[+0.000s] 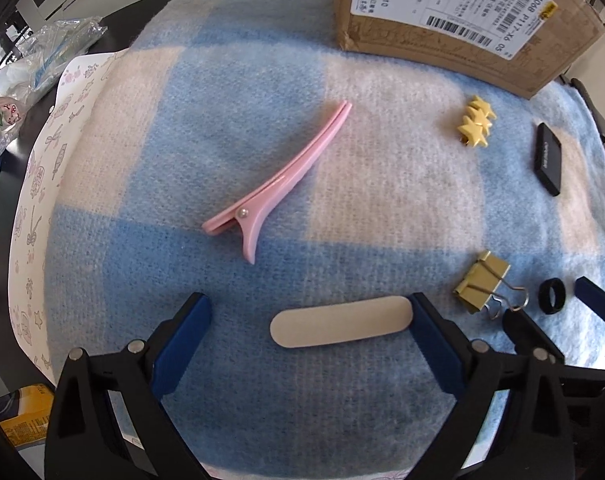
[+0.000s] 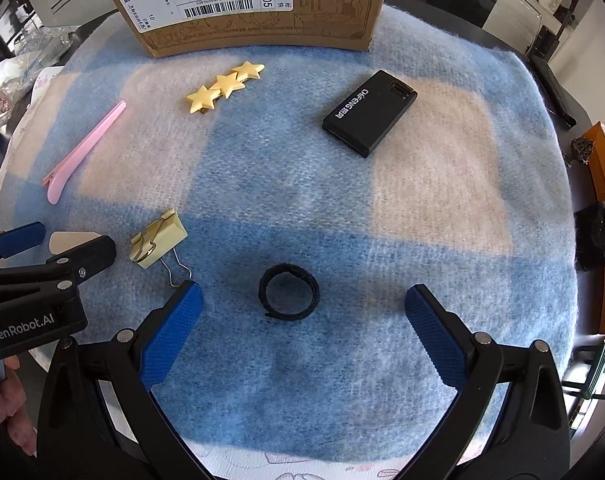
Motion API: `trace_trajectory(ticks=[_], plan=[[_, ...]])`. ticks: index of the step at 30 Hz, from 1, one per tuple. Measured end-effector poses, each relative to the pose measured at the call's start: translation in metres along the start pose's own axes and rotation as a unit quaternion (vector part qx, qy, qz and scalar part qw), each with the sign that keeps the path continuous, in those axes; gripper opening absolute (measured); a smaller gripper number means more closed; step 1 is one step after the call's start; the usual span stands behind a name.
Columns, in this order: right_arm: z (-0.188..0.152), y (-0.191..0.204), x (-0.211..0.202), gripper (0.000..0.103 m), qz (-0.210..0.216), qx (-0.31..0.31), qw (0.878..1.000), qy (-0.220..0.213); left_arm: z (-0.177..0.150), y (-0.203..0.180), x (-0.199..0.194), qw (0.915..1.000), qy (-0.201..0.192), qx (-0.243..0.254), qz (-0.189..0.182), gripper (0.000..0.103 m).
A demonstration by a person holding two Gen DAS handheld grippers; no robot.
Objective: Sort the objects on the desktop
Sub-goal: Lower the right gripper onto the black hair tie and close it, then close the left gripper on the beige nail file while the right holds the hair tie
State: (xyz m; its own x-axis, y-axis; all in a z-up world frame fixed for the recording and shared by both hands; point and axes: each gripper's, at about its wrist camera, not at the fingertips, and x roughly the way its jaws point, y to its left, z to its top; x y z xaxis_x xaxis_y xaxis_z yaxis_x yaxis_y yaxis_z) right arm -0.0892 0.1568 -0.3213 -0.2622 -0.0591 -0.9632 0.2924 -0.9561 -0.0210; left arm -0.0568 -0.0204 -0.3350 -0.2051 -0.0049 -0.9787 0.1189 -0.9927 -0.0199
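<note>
A: Both grippers point down at the blue-and-white checked blanket [image 1: 262,80]. The left gripper [image 1: 310,320] stands wide open with the beige oval nail file [image 1: 341,327] lying between its pads; the file's right tip looks to be touching the right pad [image 1: 430,344], while the left pad is well clear of it.

B: And the right gripper [image 2: 302,308]?

A: Open too, nothing held. The black strap loop [image 2: 288,293] sits between its fingers, touching neither.

B: What could go wrong?

A: The file is thin and flat on fuzzy cloth. If the pads close along its length, I'd expect it to bow or slide out, or the tips to pinch blanket fibres.

B: Anything crowding them?

A: The gold binder clip [image 2: 158,242] lies just left of the strap loop, its wire handle [image 2: 176,266] near the right gripper's left finger. A closing finger could catch that wire and drag the clip. The two grippers are also close together there, so they may bump.

B: The rest?

A: Beyond the strap loop lie the star hair clip [image 2: 224,86] and the black card-shaped device [image 2: 369,114], near the cardboard box [image 2: 262,8]; the pink hair clip [image 1: 278,176] is farther left. All are clear of the fingers.
</note>
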Motion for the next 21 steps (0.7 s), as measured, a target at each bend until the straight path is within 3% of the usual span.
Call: trace_trajectory(ticks=[4, 6, 11, 13, 15, 21], plan=[[0.002, -0.003, 0.001, 0.086, 0.004, 0.005, 1.0, 0.002, -0.002, -0.003, -0.002, 1.0, -0.002, 0.002, 0.006, 0.082], [0.003, -0.003, 0.0, 0.077, 0.006, 0.004, 1.0, 0.003, -0.003, -0.006, -0.006, 0.9999, -0.005, 0.003, 0.01, 0.062], [0.004, -0.001, -0.003, 0.048, 0.01, -0.004, 1.0, 0.003, -0.002, -0.005, -0.011, 0.9999, 0.0, -0.01, 0.002, 0.062], [0.004, -0.003, -0.003, 0.043, 0.012, -0.004, 1.0, 0.005, -0.003, -0.005, -0.012, 0.9999, 0.001, -0.013, 0.001, 0.062], [0.004, -0.005, -0.004, 0.025, 0.015, -0.001, 1.0, 0.005, -0.004, -0.006, -0.015, 0.9999, 0.0, -0.012, 0.003, 0.061], [0.006, -0.01, -0.007, 0.02, 0.021, 0.004, 1.0, 0.01, -0.007, -0.008, -0.022, 0.9999, -0.002, -0.012, 0.006, 0.061]])
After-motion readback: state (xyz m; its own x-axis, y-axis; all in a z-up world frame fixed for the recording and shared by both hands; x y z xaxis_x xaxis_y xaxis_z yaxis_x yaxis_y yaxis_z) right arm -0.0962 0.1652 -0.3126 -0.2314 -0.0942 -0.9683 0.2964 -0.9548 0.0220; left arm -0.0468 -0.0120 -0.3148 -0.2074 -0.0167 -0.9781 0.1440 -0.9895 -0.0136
